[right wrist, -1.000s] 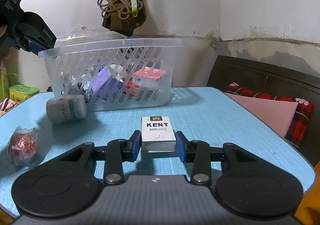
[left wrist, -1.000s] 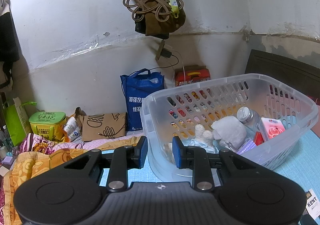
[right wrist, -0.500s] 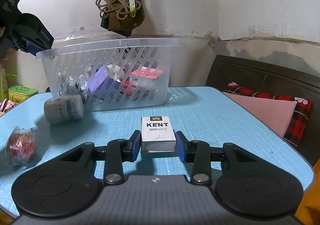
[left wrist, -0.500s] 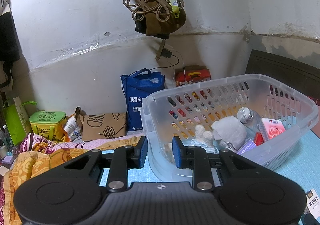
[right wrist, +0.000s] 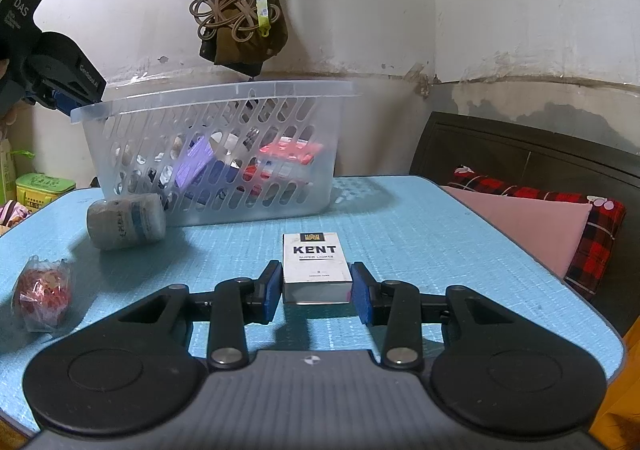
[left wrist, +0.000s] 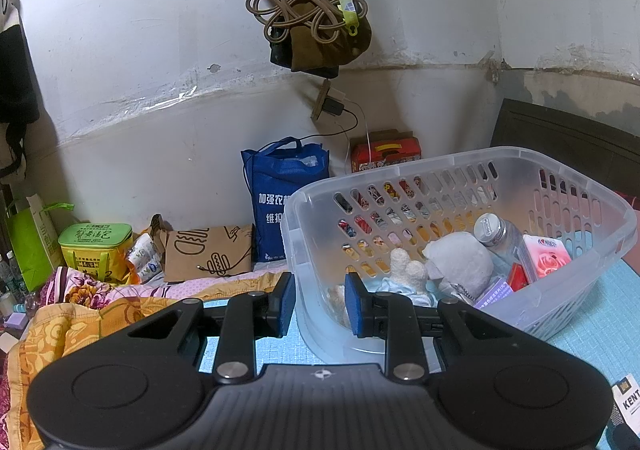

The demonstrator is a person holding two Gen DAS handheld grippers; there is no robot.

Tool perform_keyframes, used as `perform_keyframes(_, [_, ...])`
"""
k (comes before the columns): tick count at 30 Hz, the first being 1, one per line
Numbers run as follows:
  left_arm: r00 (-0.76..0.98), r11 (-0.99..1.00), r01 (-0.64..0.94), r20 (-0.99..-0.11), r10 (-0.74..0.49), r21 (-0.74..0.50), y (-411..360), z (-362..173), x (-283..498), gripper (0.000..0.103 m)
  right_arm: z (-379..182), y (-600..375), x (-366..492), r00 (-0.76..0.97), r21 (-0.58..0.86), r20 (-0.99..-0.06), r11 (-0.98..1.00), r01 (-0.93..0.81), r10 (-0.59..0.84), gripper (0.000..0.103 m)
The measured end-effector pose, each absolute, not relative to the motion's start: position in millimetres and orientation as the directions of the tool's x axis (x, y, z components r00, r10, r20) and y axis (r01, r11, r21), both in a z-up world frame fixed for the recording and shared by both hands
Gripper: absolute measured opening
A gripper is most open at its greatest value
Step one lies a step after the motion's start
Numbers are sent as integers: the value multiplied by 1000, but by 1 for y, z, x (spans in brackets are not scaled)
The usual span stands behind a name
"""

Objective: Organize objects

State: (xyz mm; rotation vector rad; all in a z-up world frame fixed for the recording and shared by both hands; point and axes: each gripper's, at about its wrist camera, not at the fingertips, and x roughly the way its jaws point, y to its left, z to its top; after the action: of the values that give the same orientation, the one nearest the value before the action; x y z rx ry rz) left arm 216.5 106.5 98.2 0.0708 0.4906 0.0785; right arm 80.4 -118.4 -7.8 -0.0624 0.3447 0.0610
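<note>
Currently right gripper [right wrist: 316, 292] is clamped on the KENT cigarette pack [right wrist: 316, 264], pads tight on both sides, pack flat on the blue table [right wrist: 420, 234] in front of the basket [right wrist: 224, 154]. Left gripper [left wrist: 320, 304] holds the basket's corner rim [left wrist: 294, 234], jaws narrowly apart around the wall.

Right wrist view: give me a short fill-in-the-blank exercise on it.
1. The right gripper is shut on the ____ pack.
2. The grey roll lies ____ the basket, on the table.
3. The mat on the table is ____.
4. The red bag lies to the ____ of the pack.

Missing: KENT; outside; blue; left
</note>
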Motion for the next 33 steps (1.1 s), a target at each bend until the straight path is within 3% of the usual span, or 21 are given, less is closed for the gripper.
perform_keyframes(33, [881,994,-55,-465,92,91,106,98,216,31,-10,-121,77,942,-39,-334,998,-57,41,41])
